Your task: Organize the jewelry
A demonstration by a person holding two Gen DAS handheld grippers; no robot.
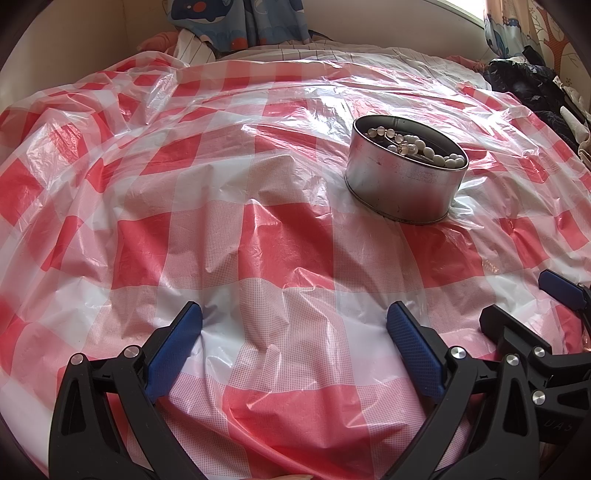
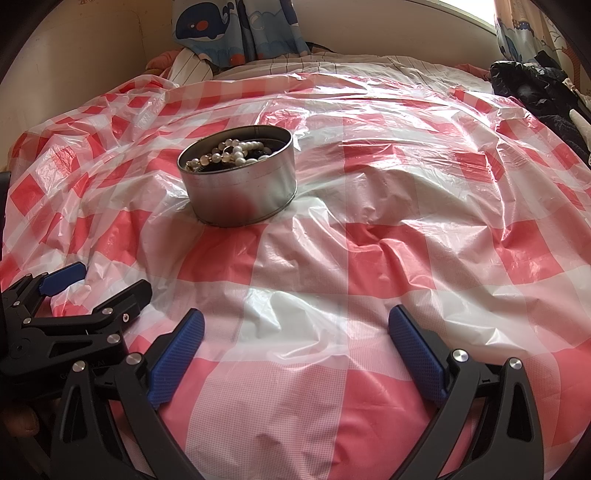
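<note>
A round silver tin [image 1: 402, 181] [image 2: 240, 192] stands on a red-and-white checked plastic sheet [image 1: 258, 240] [image 2: 369, 258]. Inside it lie white pearl strands [image 1: 417, 146] [image 2: 236, 153] mixed with some dark beads [image 2: 258, 147]. My left gripper [image 1: 294, 314] [image 2: 109, 280] is open and holds nothing; it rests low on the sheet, well short of the tin and to its left. My right gripper [image 2: 297, 319] [image 1: 524, 299] is also open and holds nothing, close beside the left one, with the tin ahead and to its left.
The sheet is crinkled and covers a bed. A pile of dark clothes [image 1: 524, 88] [image 2: 535, 85] lies at the far right edge. A whale-print curtain [image 1: 229, 22] [image 2: 221, 26] and striped bedding [image 1: 195, 48] sit at the back. A wall runs along the left.
</note>
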